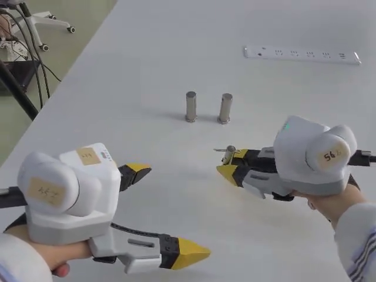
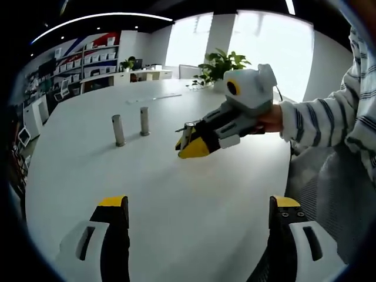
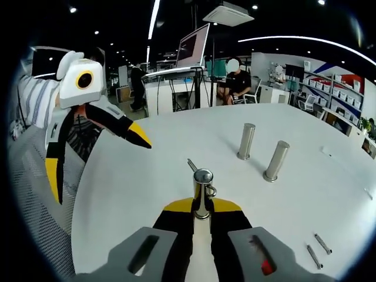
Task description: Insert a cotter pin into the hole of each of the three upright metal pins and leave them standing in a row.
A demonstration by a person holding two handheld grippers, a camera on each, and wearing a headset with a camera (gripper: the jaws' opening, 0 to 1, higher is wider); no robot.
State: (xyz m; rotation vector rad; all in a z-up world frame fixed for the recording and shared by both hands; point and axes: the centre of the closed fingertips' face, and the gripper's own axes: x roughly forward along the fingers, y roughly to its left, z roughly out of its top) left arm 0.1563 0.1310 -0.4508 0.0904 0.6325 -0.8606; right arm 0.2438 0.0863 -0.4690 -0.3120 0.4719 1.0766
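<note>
Two metal pins stand upright side by side on the white table [image 1: 176, 53]: one on the left [image 1: 191, 106] and one on the right [image 1: 225, 108]; they also appear as a far pin [image 3: 246, 141] and a near pin [image 3: 275, 160] in the right gripper view. My right gripper [image 1: 226, 163] is shut on a third metal pin [image 3: 202, 191] with a cotter pin [image 3: 192, 165] through its hole, held just above the table. My left gripper [image 1: 170, 211] is open with nothing between its fingers, down at the near left.
A white power strip [image 1: 302, 55] lies at the far right of the table. Two loose cotter pins [image 3: 318, 248] rest on the table near my right gripper. Cables and a chair base [image 1: 35, 23] sit on the floor off the table's left edge.
</note>
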